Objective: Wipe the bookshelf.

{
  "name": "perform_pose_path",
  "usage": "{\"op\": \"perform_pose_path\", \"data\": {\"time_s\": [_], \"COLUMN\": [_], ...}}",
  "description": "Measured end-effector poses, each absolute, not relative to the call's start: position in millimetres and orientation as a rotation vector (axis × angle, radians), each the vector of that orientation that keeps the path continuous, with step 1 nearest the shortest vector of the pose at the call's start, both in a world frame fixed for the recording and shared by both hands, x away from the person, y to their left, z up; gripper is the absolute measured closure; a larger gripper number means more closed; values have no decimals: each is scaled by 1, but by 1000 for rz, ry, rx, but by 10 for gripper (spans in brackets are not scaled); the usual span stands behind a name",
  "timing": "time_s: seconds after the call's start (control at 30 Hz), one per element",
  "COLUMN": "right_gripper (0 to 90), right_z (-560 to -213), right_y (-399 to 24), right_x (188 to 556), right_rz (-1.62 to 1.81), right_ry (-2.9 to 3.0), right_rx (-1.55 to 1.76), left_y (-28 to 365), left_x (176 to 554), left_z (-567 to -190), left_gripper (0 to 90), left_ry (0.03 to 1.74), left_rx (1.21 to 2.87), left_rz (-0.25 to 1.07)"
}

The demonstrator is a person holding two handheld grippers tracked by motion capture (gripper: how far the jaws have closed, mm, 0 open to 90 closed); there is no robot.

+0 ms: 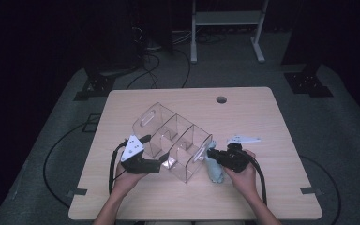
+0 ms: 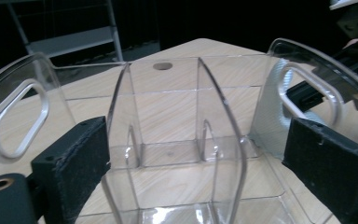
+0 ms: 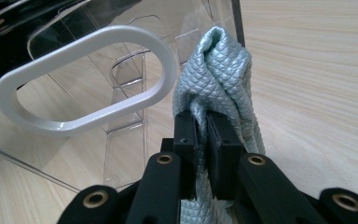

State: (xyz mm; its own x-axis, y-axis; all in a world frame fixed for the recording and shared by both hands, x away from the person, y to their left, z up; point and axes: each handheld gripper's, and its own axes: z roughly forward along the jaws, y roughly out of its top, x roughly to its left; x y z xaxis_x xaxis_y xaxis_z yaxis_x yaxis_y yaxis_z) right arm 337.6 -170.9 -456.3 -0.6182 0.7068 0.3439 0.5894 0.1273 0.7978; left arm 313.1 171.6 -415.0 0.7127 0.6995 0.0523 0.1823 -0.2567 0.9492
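In the high view, a pale wooden table (image 1: 262,187) holds a clear plastic organizer (image 1: 176,140) with handle cutouts at both ends and dividers inside, set at a slant near the middle. A small white flat piece (image 1: 243,139) lies on the wood just beyond the right hand, and a round cable hole (image 1: 221,99) sits near the far edge. The left gripper (image 1: 157,165) rests at the organizer's near left side, and the right gripper (image 1: 214,153) is at its right end, where a pale blue-green cloth (image 1: 214,169) hangs down to the tabletop. Bare wood lies open toward the near edge and the right side.

In the left gripper view, the jaws stand wide and released, with nothing pressed between them. The organizer (image 2: 175,140) stands straight ahead between them, its clear dividers crossing the path and a handle wall rising on each side.

In the right gripper view, the jaws are clenched on the cloth (image 3: 221,74), a shiny, scale-textured fabric bunched in folds. The organizer's white-rimmed handle opening (image 3: 88,77) is just beside it on the left; open wood (image 3: 317,84) lies to the right.
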Motion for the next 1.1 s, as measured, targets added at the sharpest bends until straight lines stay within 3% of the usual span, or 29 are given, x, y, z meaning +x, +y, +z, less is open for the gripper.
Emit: {"op": "perform_pose_path", "data": {"time_s": [1.1], "right_gripper": [823], "right_z": [-457], "right_y": [-171], "right_x": [339], "right_rz": [1513], "right_ry": [2269], "right_rx": [1297], "left_y": [168], "left_x": [334], "left_z": [-437], "left_gripper": [24], "left_ry": [773], "left_rx": [1856], "left_rz": [519]}}
